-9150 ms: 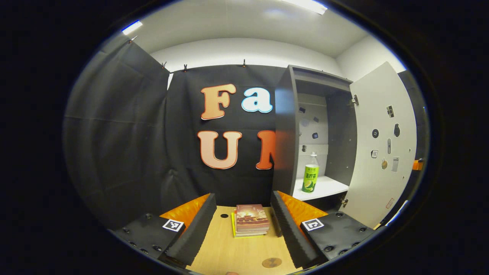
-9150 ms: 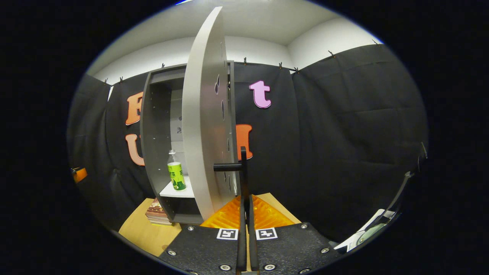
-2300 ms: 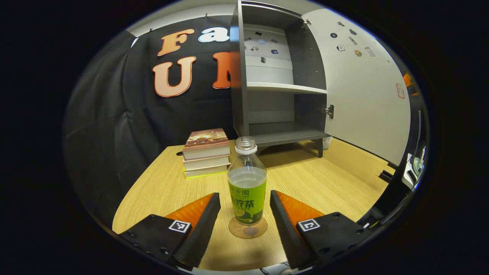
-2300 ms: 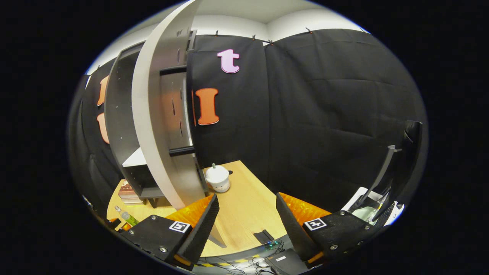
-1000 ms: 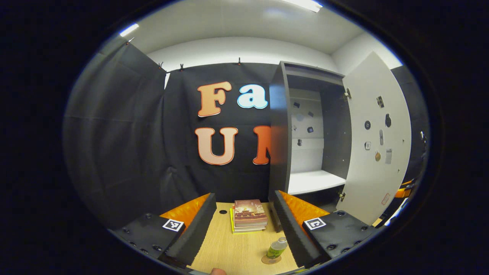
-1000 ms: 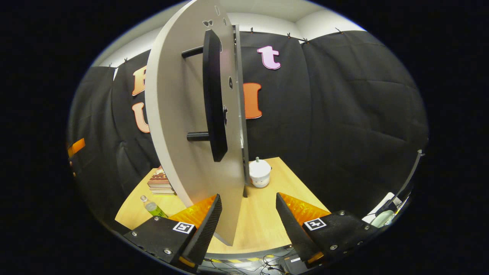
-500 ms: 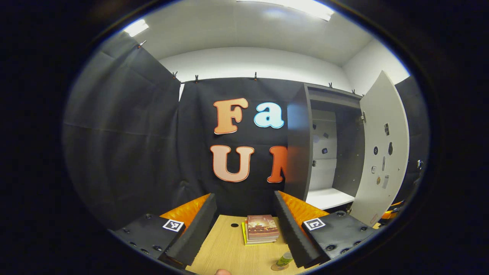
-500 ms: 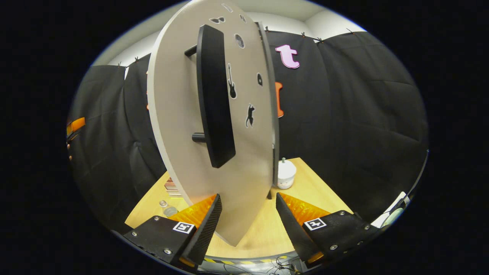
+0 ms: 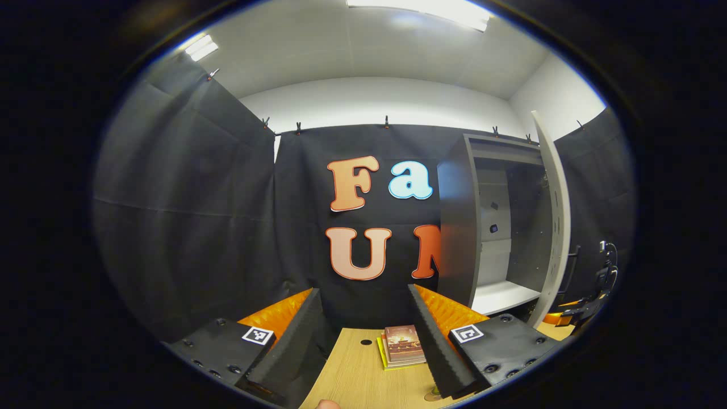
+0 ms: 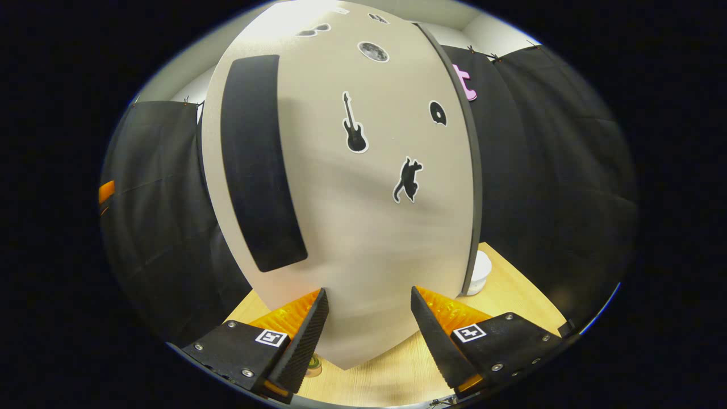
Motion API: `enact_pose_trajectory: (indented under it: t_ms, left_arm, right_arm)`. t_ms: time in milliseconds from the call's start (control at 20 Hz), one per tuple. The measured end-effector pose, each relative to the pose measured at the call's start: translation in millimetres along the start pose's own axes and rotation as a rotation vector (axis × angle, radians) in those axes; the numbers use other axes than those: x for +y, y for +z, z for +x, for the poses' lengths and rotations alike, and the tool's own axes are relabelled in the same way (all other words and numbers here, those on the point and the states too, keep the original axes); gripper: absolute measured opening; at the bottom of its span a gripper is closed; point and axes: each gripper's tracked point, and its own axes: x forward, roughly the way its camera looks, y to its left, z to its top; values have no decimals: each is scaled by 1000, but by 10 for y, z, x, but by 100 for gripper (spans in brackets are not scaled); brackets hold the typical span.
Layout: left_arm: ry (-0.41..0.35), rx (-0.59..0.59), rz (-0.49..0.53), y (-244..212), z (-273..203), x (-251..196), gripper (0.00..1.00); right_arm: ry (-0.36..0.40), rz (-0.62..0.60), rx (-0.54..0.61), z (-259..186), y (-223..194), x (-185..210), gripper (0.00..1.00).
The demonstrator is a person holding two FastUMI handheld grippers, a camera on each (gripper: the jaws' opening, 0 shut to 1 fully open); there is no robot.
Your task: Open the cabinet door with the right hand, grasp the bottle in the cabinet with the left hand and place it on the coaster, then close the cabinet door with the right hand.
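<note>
The grey cabinet [image 9: 460,227] stands at the back right of the wooden table [image 9: 352,375], with its pale door [image 9: 559,216] seen edge-on and partly ajar. In the right gripper view the door's [image 10: 352,216] outer face, with a black handle [image 10: 255,165], looms just beyond my right gripper [image 10: 368,295], which is open and holds nothing. The bottle [image 10: 313,362] peeks out low beside a right gripper finger. A sliver of the coaster [image 9: 433,393] shows by a finger of my left gripper [image 9: 362,298], which is open, empty and raised above the table.
A stack of books [image 9: 403,343] lies on the table left of the cabinet. A white lidded jar [image 10: 481,272] stands on the table right of the door. The cabinet's white shelf [image 9: 502,295] is bare.
The door has swung toward shut, from nearly edge-on to face-on before my right gripper. My left gripper has tilted upward and the bottle has slipped behind its finger.
</note>
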Motion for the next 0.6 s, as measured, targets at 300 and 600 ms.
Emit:
enact_pose_trajectory:
  t_ms: [300, 600]
  left_arm:
    - [49, 1, 8, -5, -10, 351, 98]
    - [82, 17, 8, -97, 90, 526, 98]
  right_arm:
    - [-3, -14, -18, 298, 110, 61, 91]
    - [-7, -13, -30, 469, 128, 87, 91]
